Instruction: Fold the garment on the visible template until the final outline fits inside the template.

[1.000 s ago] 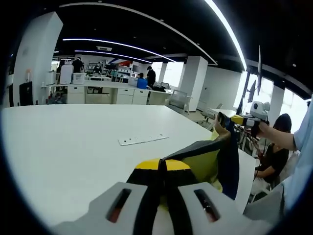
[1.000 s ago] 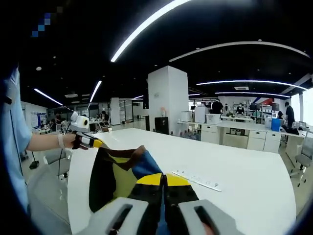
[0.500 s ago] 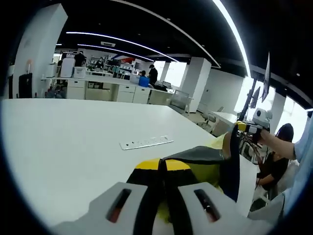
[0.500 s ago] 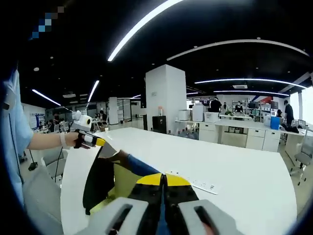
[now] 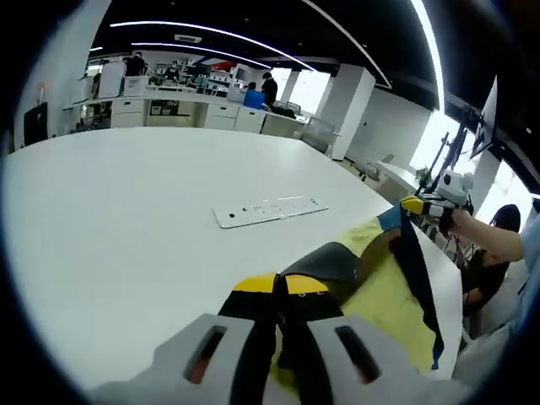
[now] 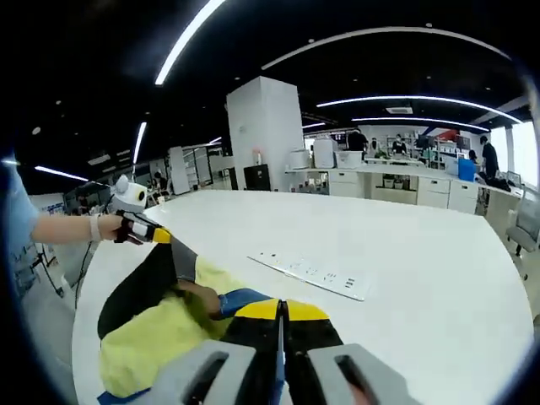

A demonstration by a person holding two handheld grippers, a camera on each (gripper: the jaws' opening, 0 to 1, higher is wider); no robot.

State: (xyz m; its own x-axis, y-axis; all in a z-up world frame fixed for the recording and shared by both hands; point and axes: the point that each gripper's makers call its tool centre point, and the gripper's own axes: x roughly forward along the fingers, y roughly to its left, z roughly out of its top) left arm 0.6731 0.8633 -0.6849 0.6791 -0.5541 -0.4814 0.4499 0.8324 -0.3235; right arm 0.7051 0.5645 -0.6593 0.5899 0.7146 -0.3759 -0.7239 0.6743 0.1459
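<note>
Yellow and black garment stretched between two grippers above a white table
Left gripper and right gripper clamp opposite edges (folding unfinished, no template outline discernible)

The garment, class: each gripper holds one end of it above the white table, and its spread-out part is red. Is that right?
Not quite: the garment's spread-out part is yellow with dark trim, not red, as the right gripper view shows. Both grippers, right and left, do hold it above the white table.
</note>
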